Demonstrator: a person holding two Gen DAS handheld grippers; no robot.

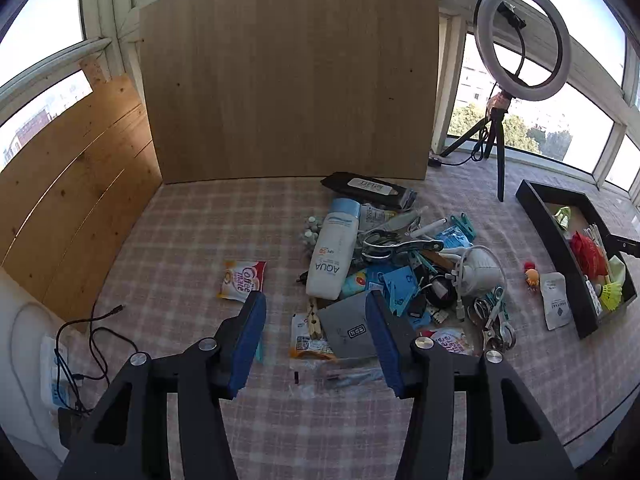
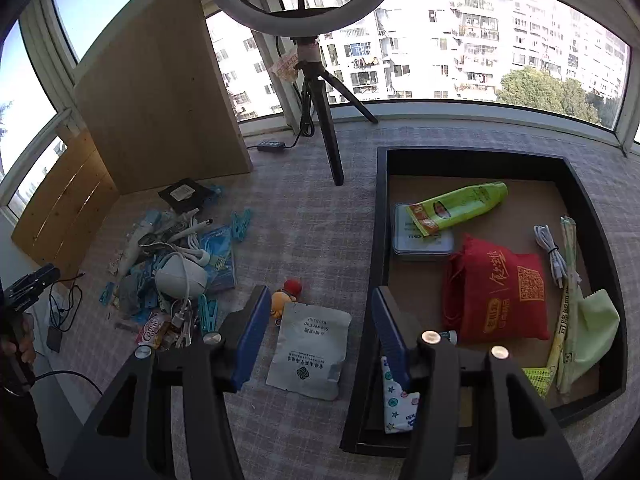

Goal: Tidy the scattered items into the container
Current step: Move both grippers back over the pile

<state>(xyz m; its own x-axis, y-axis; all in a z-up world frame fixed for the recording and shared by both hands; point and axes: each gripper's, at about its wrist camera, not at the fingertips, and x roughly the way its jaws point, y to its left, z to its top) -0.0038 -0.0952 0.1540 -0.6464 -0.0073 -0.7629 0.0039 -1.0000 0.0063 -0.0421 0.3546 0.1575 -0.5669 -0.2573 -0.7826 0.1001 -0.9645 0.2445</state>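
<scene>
Both grippers, left (image 1: 316, 320) above the pile (image 1: 404, 264) and right (image 2: 316, 332) above the sachet (image 2: 310, 350) beside the tray (image 2: 378, 216), fingers half open and empty; risk: tangled cables drag neighbouring clutter off the table (image 1: 188, 240).

black tray (image 2: 592, 184): 1 | ring light (image 1: 522, 40): 1 | red bag (image 2: 500, 292): 1 | shower cap sachet (image 2: 308, 352): 1 | white AQUA bottle (image 1: 332, 256): 1 | Coffee mate sachet (image 1: 242, 280): 1 | green tube (image 2: 460, 204): 1
</scene>
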